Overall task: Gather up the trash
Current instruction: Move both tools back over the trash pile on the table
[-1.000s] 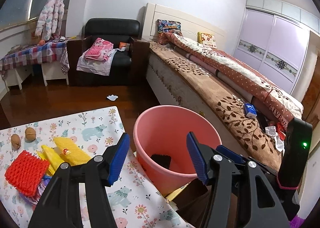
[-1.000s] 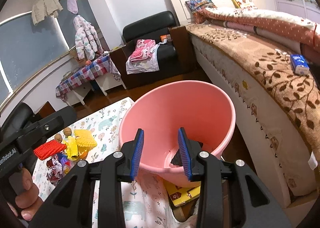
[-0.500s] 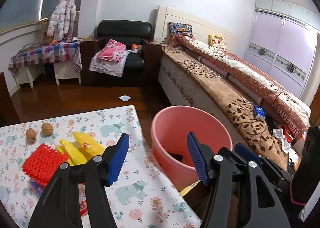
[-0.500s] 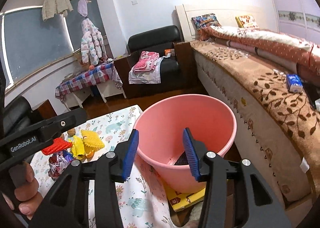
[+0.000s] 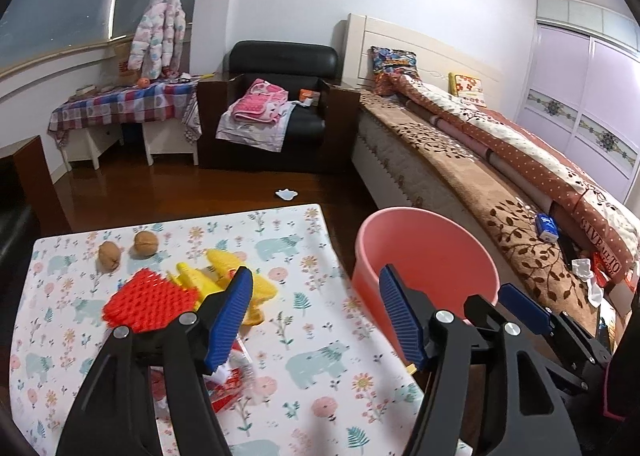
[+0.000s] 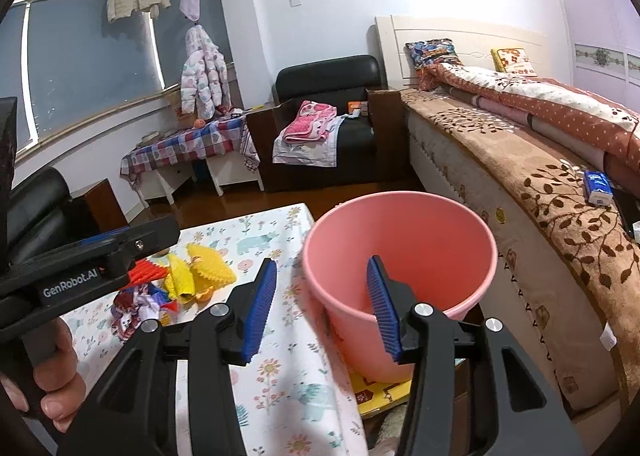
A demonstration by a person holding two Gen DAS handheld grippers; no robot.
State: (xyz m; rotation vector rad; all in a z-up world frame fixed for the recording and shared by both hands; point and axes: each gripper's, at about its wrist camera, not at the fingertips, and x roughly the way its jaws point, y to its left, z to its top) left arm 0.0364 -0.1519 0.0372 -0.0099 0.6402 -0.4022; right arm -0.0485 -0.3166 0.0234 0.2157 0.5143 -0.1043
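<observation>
A pink bucket (image 5: 424,248) stands beside the table's right edge; it also shows in the right wrist view (image 6: 400,240). On the floral tablecloth (image 5: 304,256) lie a red foam net (image 5: 148,300), yellow foam nets (image 5: 224,268), two walnuts (image 5: 145,243) and crumpled wrappers (image 5: 232,380). My left gripper (image 5: 316,316) is open and empty, above the table between the trash and the bucket. My right gripper (image 6: 320,308) is open and empty, over the bucket's near rim. The yellow nets (image 6: 200,268) and wrappers (image 6: 136,304) also show in the right wrist view.
A bed (image 5: 500,176) with a brown blanket runs along the right, with a blue tissue pack (image 5: 546,226) on it. A black armchair (image 5: 280,96) with clothes and a checked side table (image 5: 124,104) stand at the back. A paper scrap (image 5: 286,194) lies on the wood floor.
Both grippers have drawn back and up from the bucket, and the left one has swung left over the table. The right jaws have opened wider. A dark item lay in the bucket earlier.
</observation>
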